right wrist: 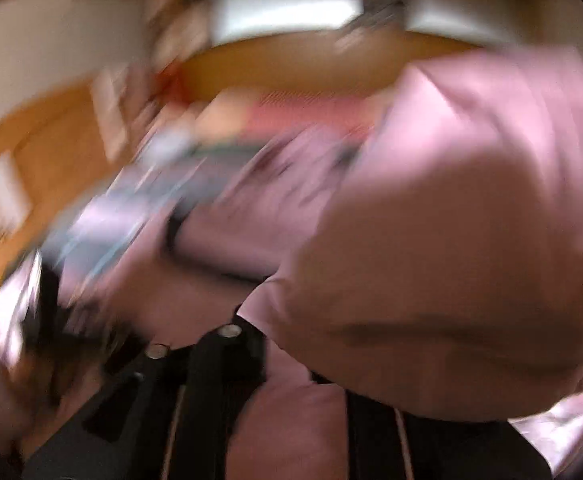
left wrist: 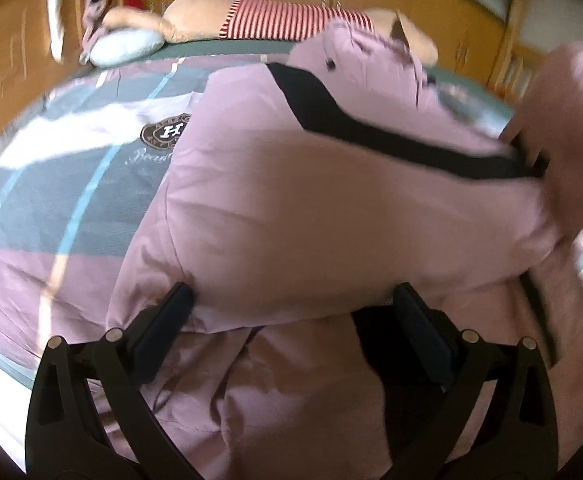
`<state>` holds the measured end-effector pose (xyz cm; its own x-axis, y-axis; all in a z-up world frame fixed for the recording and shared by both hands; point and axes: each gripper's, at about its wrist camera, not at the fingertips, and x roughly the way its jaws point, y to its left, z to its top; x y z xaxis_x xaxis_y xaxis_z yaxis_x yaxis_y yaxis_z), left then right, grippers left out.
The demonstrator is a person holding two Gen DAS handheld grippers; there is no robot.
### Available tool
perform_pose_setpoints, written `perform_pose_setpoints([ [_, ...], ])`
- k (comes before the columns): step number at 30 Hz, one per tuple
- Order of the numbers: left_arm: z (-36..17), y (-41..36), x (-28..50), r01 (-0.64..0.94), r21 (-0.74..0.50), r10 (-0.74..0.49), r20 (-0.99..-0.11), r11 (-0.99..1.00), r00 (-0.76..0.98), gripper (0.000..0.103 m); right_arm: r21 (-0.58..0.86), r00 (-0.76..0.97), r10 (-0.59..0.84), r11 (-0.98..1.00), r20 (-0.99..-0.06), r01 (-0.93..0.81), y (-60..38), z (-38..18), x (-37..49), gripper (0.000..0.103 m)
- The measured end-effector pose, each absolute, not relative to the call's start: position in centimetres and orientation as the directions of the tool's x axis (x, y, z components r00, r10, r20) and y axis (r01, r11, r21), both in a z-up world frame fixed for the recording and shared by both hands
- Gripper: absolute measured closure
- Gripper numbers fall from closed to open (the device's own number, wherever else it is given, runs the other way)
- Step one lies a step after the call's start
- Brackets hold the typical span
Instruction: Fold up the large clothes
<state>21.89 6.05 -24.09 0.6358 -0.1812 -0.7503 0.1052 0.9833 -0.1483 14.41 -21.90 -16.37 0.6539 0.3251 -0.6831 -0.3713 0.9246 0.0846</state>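
Our pink coat (left wrist: 331, 208) lies on the bed (left wrist: 51, 184) so we can fold it flat. Our left gripper (left wrist: 295, 300) is spread wide around a puffy fold. Our right gripper (right wrist: 291, 360) is too blurry to tell, with coat bunched over it.

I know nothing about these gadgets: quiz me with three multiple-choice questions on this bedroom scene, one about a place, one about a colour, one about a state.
1. Where does the plush toy lie?
A. at the far edge of the bed
B. on the floor
C. inside a cupboard

2. What colour is the big jacket?
A. green
B. pinkish mauve with a black strip
C. yellow

3. How does the left tool stand?
A. open, over the jacket
B. clamped on a pillow
C. out of view

Answers:
1 A, it lies along the far side of the bedspread.
2 B, mauve fabric fills both views.
3 A, its fingers stand wide apart.
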Motion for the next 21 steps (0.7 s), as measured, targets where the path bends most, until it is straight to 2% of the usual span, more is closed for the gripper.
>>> perform_pose_setpoints([
  [2,-23.8,7.0,21.8,0.081,-0.24,-0.236,-0.731,0.967,0.641,0.002,-0.021,0.571,0.279,0.887,-0.772,-0.462,-18.1,-19.1,13.7,0.043],
  [4,-23.5,8.2,21.9,0.054,-0.352,-0.302,-0.702,0.934,0.645,0.002,-0.138,0.568,0.224,0.841,-0.792,-0.523,-15.6,-20.8,12.1,0.041],
  [6,-23.3,8.7,21.8,0.043,-0.406,-0.332,-0.68,0.913,0.654,0.002,-0.159,0.546,0.238,0.797,-0.804,-0.582,-14.5,-20.9,11.8,0.038],
  [8,-23.4,8.7,22.0,0.034,-0.404,-0.329,-0.691,0.914,0.643,0.002,-0.148,0.523,0.29,0.752,-0.801,-0.642,-14.3,-20.0,10.2,0.026],
  [13,-23.3,9.4,21.7,0.032,-0.474,-0.385,-0.671,0.88,0.634,0.002,-0.099,0.56,0.342,0.784,-0.755,-0.613,-15.9,-18.2,11.2,0.02],
  [19,-23.5,12.3,21.4,-0.005,-0.702,-0.534,-0.547,0.712,0.644,0.002,0.034,0.655,0.268,0.937,-0.706,-0.346,-21.3,-17.4,13.2,0.02],
  [21,-23.4,12.4,21.5,-0.005,-0.722,-0.554,-0.536,0.692,0.637,0.002,0.051,0.667,0.226,0.961,-0.71,-0.271,-22.4,-17.8,14.3,0.02],
])
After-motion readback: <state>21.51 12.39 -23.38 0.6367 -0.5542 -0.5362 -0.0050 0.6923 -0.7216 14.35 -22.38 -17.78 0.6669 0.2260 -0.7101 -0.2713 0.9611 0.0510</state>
